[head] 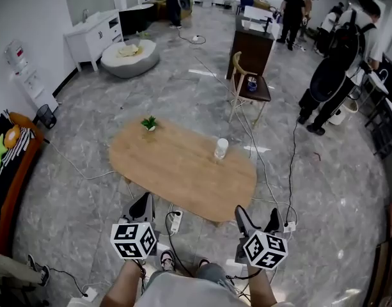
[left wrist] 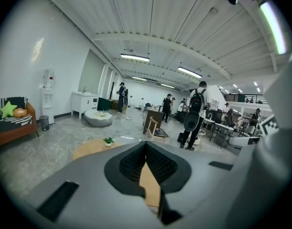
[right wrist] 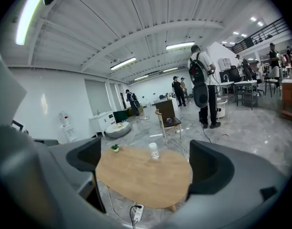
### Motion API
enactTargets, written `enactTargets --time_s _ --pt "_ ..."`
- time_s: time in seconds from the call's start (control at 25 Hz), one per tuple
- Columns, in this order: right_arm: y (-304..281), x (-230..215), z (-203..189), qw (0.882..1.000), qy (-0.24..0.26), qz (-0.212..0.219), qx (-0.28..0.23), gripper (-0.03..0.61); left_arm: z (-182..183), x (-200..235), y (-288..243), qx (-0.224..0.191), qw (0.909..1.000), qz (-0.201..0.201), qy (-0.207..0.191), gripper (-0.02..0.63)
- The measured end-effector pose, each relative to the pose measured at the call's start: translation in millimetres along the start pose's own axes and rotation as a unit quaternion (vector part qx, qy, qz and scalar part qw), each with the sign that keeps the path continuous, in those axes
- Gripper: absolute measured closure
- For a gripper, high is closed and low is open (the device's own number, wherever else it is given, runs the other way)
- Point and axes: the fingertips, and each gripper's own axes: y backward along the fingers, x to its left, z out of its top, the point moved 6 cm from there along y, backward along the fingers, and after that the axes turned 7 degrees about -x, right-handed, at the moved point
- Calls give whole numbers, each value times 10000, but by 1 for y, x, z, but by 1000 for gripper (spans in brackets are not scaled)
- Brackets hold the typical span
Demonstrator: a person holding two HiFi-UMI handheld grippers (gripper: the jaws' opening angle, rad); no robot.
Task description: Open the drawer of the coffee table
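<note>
**A:** Hand-held grippers?

**B:** The left hand-held gripper (head: 143,203) has its jaws together at the tips and nothing clamped. The right hand-held gripper (head: 257,212) has its jaws wide apart with nothing between them. Both are in the air, just short of the counter's near edge.

**A:** The counter itself?

**B:** The counter (head: 183,171) is low, with an oval light-wood top, and stands on the grey floor (head: 311,190) straight ahead of both grippers. A small potted plant (head: 149,123) sits at its far left edge. A white cup (head: 220,148) stands on the far right side, well apart from the plant.

**A:** Drawer?

**B:** Can't make it out. The head view looks down on the top, which hides everything below it. The right gripper view shows the near edge and thin legs, but they are too small to tell. In the left gripper view the gripper body blocks most of the counter. Only a sliver of wood shows between the jaws, plus the plant end.

**A:** Anything else?

**B:** A power strip (head: 175,222) lies on the floor under the near edge, with a cable attached. A wooden chair (head: 248,89) stands beyond, with a dark cabinet (head: 252,48) behind it. A sofa (head: 10,171) is cut off at the left. The people further back are too small for detail.
</note>
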Motion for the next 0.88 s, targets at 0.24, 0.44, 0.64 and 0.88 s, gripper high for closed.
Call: enactTargets --time_s 0.24,0.44,0.64,0.88 --pt "5 11 -23 9997 -47 -212 105 3 -2 16 -17 141 9994 -289 -99 620" --pt "7 7 -61 9986 -4 -307 442 5 -38 18 -26 551 9973 -480 -106 620" --pt "-3 -2 -122 9957 -29 -290 879 5 -105 21 -41 1066 9922 -612 -186 620" --pt "-6 -17 -221 9886 -227 -336 1448 6 -205 37 -53 1736 9829 -570 -220 620"
